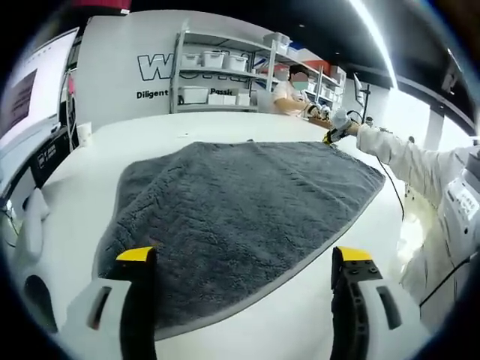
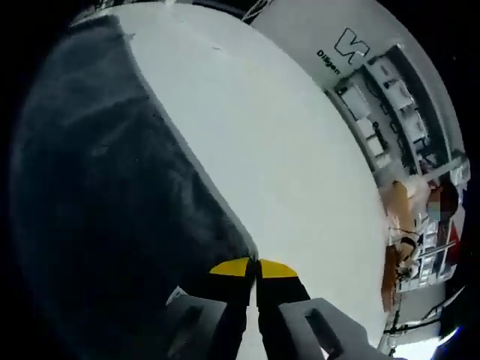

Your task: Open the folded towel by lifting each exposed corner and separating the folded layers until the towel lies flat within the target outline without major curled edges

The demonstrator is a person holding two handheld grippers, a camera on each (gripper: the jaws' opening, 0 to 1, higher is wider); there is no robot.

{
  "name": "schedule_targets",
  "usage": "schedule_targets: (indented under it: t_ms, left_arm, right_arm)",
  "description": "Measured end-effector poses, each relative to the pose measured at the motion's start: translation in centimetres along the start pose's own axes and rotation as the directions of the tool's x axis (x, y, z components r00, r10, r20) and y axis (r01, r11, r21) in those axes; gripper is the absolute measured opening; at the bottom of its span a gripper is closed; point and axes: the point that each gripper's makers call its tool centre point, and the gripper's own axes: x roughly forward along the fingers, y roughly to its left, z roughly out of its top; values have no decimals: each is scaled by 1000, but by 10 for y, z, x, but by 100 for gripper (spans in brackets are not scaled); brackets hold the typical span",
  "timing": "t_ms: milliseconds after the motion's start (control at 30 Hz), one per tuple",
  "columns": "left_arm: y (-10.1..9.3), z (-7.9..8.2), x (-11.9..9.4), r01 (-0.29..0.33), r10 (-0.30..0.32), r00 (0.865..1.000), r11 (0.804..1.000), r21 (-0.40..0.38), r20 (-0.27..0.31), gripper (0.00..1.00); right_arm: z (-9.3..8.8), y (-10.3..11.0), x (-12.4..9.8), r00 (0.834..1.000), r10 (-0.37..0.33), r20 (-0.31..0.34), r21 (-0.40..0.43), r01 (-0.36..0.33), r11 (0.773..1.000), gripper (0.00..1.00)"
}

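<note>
- The towel (image 1: pixel 240 225), dark grey, lies spread on the white table (image 1: pixel 225 124). In the left gripper view it reaches from just ahead of the jaws out to a far corner on the right.
- At that far corner the right gripper (image 1: pixel 332 135) meets the towel, at the end of a person's white sleeve (image 1: pixel 409 161).
- In the right gripper view the right gripper (image 2: pixel 253 268) has its yellow-tipped jaws pressed together on the towel's (image 2: pixel 112 210) corner, the trimmed edge running away from the tips up the view.
- The left gripper (image 1: pixel 247 262) stands with jaws wide apart, holding nothing, astride the near edge, which passes between and just beyond the tips.
- By my reading, the right arm has the grip; the next pull would go outward along the towel's diagonal, away from the left gripper.
- No outline can be made out on the table.
</note>
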Motion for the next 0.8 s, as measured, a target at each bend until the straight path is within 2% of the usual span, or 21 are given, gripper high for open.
schedule_targets:
  t_ms: [233, 467, 567, 633, 733, 800]
  left_arm:
    - [0, 0, -1, -2, 2, 1000, 1000, 2, 1, 95]
    - [-1, 1, 0, 0, 0, 1000, 1000, 2, 2, 95]
    - [-2, 1, 0, 3, -3, 1000, 1000, 3, 1, 95]
    - [-2, 2, 0, 3, -3, 1000, 1000, 5, 1, 95]
    - [-3, 2, 0, 3, -3, 1000, 1000, 6, 2, 95]
    - [-3, 3, 0, 2, -2, 1000, 1000, 6, 3, 95]
  right_arm:
    - [-2, -3, 2, 997, -65, -49, -64, 62, 996, 0]
    - [-3, -4, 1, 995, -77, -58, -85, 72, 994, 0]
    - [-4, -6, 0, 996, -72, -45, -54, 69, 996, 0]
    - [-3, -6, -3, 997, -69, -28, -1, 69, 998, 0]
    - [-4, -12, -9, 996, -89, -14, 63, 90, 994, 11]
    - [-7, -17, -12, 997, -73, 0, 138, 72, 988, 17]
